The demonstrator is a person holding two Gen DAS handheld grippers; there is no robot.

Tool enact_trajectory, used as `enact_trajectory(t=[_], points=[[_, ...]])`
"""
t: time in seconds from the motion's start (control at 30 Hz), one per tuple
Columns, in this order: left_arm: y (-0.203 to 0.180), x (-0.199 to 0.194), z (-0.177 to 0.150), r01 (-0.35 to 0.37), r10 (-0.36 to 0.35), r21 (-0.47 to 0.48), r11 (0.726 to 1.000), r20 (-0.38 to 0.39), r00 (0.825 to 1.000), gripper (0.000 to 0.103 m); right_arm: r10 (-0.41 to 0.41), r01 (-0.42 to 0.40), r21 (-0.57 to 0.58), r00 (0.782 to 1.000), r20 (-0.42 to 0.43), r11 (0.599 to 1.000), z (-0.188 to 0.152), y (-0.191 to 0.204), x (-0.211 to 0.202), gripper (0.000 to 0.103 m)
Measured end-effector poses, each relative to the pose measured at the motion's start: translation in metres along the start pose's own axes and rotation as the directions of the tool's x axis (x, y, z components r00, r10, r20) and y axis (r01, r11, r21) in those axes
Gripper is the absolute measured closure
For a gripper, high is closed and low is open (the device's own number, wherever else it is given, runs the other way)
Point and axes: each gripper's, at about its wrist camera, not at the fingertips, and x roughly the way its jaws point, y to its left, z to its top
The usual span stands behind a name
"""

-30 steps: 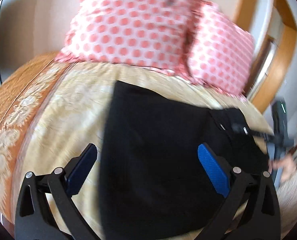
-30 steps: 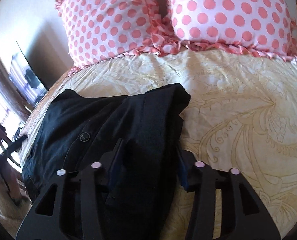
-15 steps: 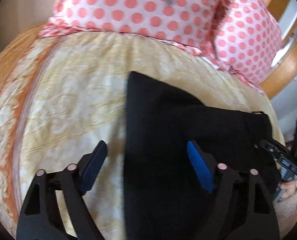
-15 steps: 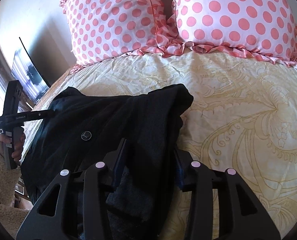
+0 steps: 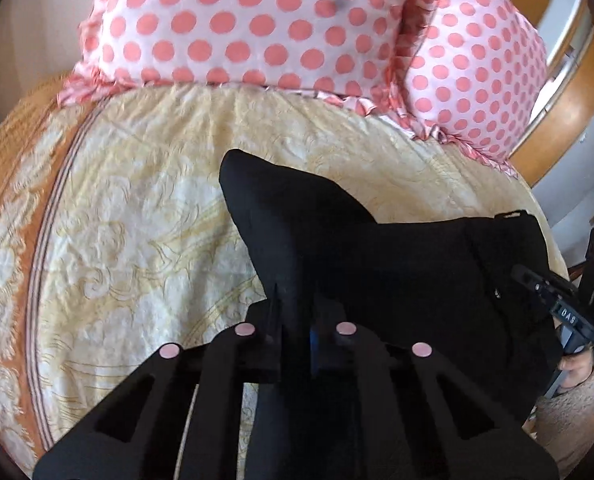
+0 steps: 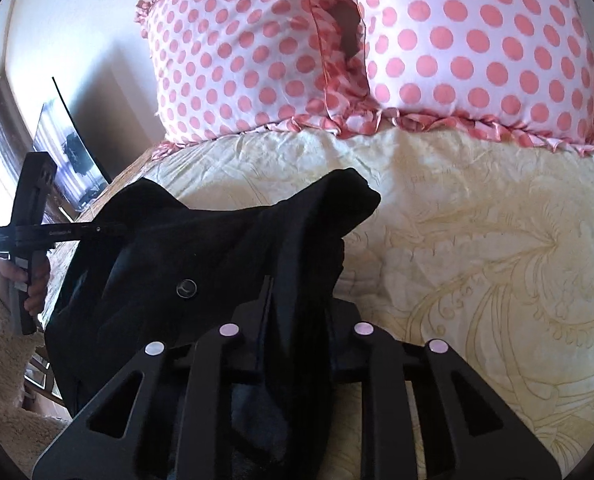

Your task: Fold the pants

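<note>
A: Scene, largest first. Bed (image 5: 145,216) with a cream patterned cover; two polka-dot pillows (image 6: 473,48) at the far end. Black pants (image 5: 397,264) lie on the near part of the cover, already doubled over, one corner pointing toward the pillows.

B: Grippers?

A: Left gripper (image 5: 295,320) is closed down on a ridge of the pants at their near left edge. Right gripper (image 6: 297,304) is clamped on a bunched fold at the near right side, next to the button (image 6: 186,288). Each one appears in the other's view, off at the edge of the garment.

B: Handling notes?

A: Judgement only: fabric looks soft, light, limp. It drapes and sags between the two holds, so it will not keep a shape by itself. Not fragile. It could slide out of a shallow pinch.

B: Where to hold?

A: At edges or corners, through all layers, both holds level, so the fold lands square.
</note>
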Motion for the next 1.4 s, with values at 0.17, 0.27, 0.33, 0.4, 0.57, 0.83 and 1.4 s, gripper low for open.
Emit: enact_trajectory(t=[0.17, 0.27, 0.33, 0.4, 0.57, 0.83, 1.4], points=[[-0.005, -0.008, 0.013, -0.007, 0.006, 0.017, 1.0, 0.024, 1.0, 0.097, 0.011, -0.011, 0.011, 1.0, 0.022, 1.0, 0.017, 0.0, -0.002, 0.084], [-0.004, -0.01, 0.033, -0.013, 0.013, 0.013, 1.0, 0.052, 0.999, 0.097, -0.008, 0.007, 0.006, 0.999, 0.046, 1.0, 0.034, -0.001, 0.004, 0.084], [-0.003, -0.007, 0.053, -0.035, 0.034, 0.014, 0.999, 0.081, 0.996, 0.097, -0.023, 0.023, 0.012, 0.997, 0.073, 1.0, 0.053, -0.003, 0.013, 0.085], [0.0, -0.003, 0.074, -0.055, 0.054, 0.007, 0.998, 0.11, 0.992, 0.097, -0.037, 0.036, 0.017, 0.994, 0.099, 0.999, 0.069, -0.006, 0.021, 0.085], [0.018, 0.028, 0.114, -0.096, 0.098, -0.023, 0.995, 0.115, 0.989, 0.097, -0.078, 0.073, 0.048, 0.991, 0.109, 0.996, 0.104, -0.024, 0.054, 0.085], [0.014, 0.079, 0.11, -0.253, 0.251, 0.018, 0.967, 0.067, 0.966, 0.079, -0.202, 0.209, 0.117, 0.977, -0.069, 0.971, 0.098, -0.041, 0.096, 0.067], [-0.065, 0.006, -0.004, -0.06, 0.052, 0.088, 0.994, 0.092, 0.994, 0.025, -0.284, 0.274, -0.203, 0.959, -0.02, 0.94, 0.035, 0.058, 0.033, 0.051]])
